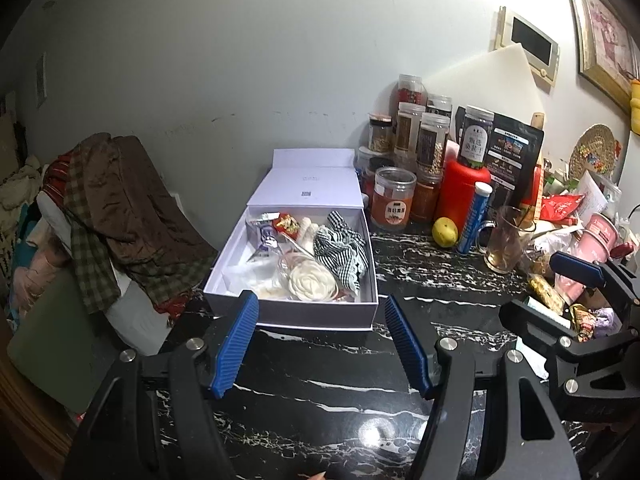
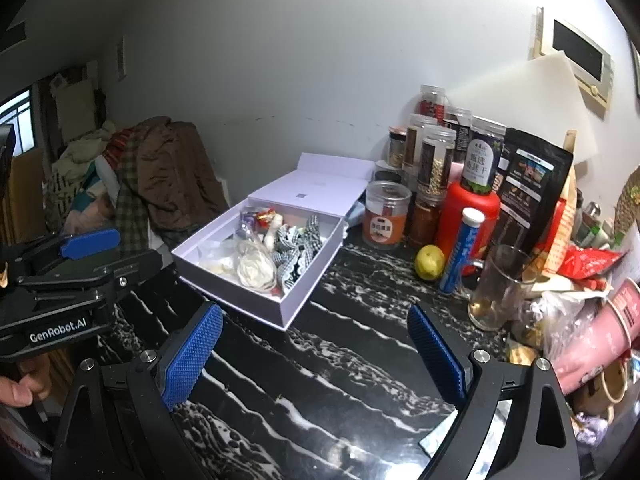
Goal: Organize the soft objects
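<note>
i had the left gripper (image 1: 320, 344) hovering low over the black white-veined marble countertop (image 1: 360, 408), its blue ribbed pads spread wide with nothing between them, pointed at the near wall of the open white cardboard box (image 1: 296, 314). the right gripper (image 2: 316, 356) hung over the same counter further right, its jaws likewise wide apart and empty; in the left wrist view it showed at the right edge, in front of a heap of snack wrappers. the soft things lay inside the box: a black-and-white gingham fabric scrunchie (image 1: 344, 252) against the right wall, a cream rose-shaped soft piece (image 1: 312, 282) just beside it near the front, and crinkled clear plastic packets (image 1: 256, 268) toward the left. the box lid (image 1: 308, 188) stood folded back toward the grey wall. right of the box sat an orange-labelled clear jar (image 1: 393, 200), a yellow lemon (image 1: 445, 232), a blue-and-white tablet tube (image 1: 474, 218) leaning on a red canister (image 1: 460, 192), and a clear glass mug (image 1: 506, 240). left of the counter, a brown quilted cloth over green plaid fabric (image 1: 120, 200) was piled up, well apart from both grippers.
</note>
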`<state>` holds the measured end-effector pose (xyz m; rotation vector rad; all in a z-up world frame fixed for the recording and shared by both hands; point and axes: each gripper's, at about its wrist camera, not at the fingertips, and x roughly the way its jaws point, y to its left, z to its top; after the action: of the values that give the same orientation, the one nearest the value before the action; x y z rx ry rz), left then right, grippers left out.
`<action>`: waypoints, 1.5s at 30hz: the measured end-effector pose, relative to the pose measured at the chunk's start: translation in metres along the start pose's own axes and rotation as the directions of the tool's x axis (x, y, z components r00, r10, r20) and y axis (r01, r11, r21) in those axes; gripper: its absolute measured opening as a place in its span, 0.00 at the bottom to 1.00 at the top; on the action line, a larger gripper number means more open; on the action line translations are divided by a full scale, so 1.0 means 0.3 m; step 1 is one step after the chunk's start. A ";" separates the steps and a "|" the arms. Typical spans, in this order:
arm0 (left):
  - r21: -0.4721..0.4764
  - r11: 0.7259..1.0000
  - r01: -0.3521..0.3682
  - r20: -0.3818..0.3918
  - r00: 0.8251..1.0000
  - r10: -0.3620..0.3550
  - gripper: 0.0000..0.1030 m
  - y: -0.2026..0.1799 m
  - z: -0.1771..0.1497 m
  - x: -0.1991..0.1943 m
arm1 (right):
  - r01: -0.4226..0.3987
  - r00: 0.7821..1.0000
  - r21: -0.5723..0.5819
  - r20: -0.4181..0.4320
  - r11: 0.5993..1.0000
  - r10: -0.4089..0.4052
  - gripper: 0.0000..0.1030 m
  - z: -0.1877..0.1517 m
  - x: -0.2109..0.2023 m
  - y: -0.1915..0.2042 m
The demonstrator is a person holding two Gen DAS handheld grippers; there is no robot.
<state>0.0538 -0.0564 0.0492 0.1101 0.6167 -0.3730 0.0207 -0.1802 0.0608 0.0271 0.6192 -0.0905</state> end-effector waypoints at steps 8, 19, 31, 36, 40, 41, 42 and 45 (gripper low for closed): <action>0.002 1.000 0.000 -0.018 1.000 0.001 0.64 -0.004 -0.012 0.016 | 0.000 1.000 0.004 -0.004 1.000 0.000 0.92 0.001 0.006 -0.006; 0.000 1.000 0.000 -0.017 1.000 0.000 0.64 0.003 -0.010 0.018 | -0.002 1.000 0.004 -0.006 1.000 0.002 0.92 0.001 0.009 -0.010; -0.001 1.000 -0.013 -0.025 1.000 0.013 0.64 0.008 -0.006 0.030 | -0.005 1.000 0.005 -0.011 1.000 0.005 0.92 -0.001 0.017 -0.017; -0.001 1.000 -0.011 -0.023 1.000 0.011 0.64 0.007 -0.004 0.032 | -0.007 1.000 0.005 -0.009 1.000 0.007 0.92 0.002 0.020 -0.020; 0.007 1.000 -0.013 -0.021 1.000 0.014 0.64 0.001 -0.004 0.033 | -0.004 1.000 -0.001 -0.010 1.000 0.004 0.92 0.004 0.025 -0.018; 0.009 1.000 -0.013 -0.023 1.000 0.013 0.64 -0.001 -0.004 0.035 | -0.005 1.000 0.000 -0.011 1.000 0.005 0.92 0.003 0.025 -0.018; 0.010 1.000 -0.012 -0.025 1.000 0.012 0.64 -0.003 -0.005 0.036 | -0.005 1.000 0.000 -0.012 1.000 0.005 0.92 0.003 0.025 -0.018; 0.012 1.000 -0.007 -0.029 1.000 0.007 0.64 -0.007 -0.006 0.037 | -0.006 1.000 0.000 -0.013 1.000 0.006 0.92 0.003 0.025 -0.019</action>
<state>0.0604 -0.0615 0.0413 0.1294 0.6426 -0.3686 0.0267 -0.1864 0.0572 0.0299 0.6323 -0.0845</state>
